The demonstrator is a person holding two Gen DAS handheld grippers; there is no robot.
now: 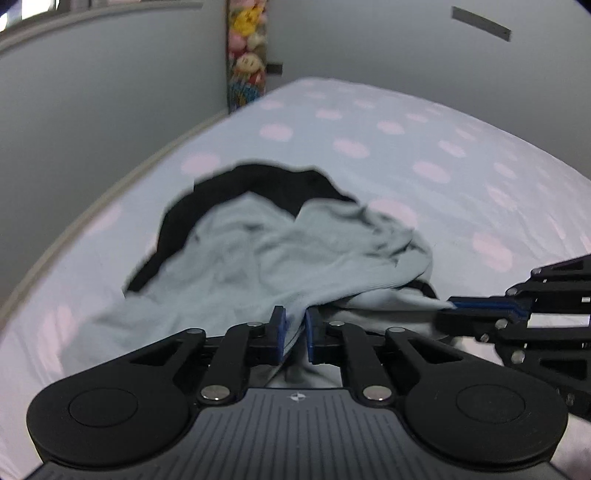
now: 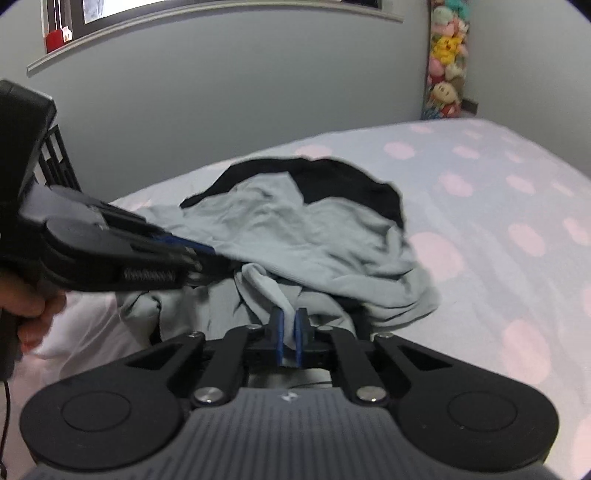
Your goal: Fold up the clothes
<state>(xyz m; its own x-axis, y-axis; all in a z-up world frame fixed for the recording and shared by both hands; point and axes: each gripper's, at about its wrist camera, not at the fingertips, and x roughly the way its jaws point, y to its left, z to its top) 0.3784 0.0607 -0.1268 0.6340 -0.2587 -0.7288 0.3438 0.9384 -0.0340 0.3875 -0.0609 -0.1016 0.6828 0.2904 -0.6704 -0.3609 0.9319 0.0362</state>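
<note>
A crumpled light grey-blue garment [image 1: 258, 254] with a black inner part [image 1: 266, 184] lies in a heap on the bed. My left gripper [image 1: 294, 325] is shut on a fold of its near edge. My right gripper [image 2: 289, 325] is shut on another fold of the same garment [image 2: 295, 229], close beside the left. In the left wrist view the right gripper [image 1: 448, 308] enters from the right, pinching the cloth. In the right wrist view the left gripper [image 2: 197, 258] enters from the left, pinching the cloth.
The bed [image 1: 424, 147] has a pale blue sheet with pink dots and stretches far and right of the garment. Grey walls bound it at the back and left. A column of plush toys [image 1: 247, 48] hangs in the corner. A window sill [image 2: 110, 26] holds a red object.
</note>
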